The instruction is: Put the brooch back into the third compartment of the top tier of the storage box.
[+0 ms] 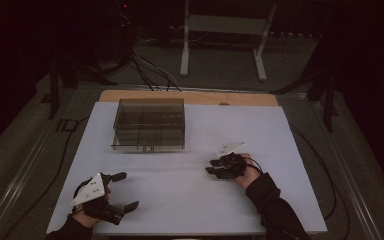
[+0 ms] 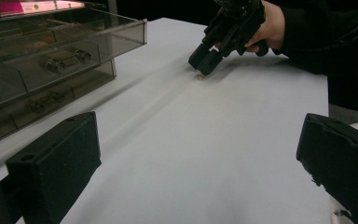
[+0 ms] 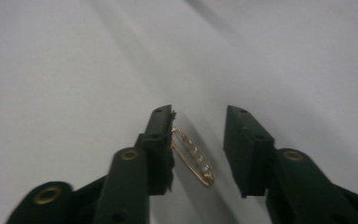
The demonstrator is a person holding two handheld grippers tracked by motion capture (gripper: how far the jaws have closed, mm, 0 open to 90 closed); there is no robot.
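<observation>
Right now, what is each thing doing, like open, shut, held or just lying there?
Left tool: open, nothing between its jaws.
Right tool: partly closed around the pin, one jaw touching it, the other apart.
Pin: gold, lying flat on the table, not yet squeezed.
Box: clear, standing on the table, small things in its compartments; lid state unclear.

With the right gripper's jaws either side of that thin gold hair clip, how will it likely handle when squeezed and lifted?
The hair clip is a thin wire-like frame, so it is probably very light. It lies flat on the smooth white table, so it may slide or slip before the right gripper grips. Its slim frame might flex.
</observation>
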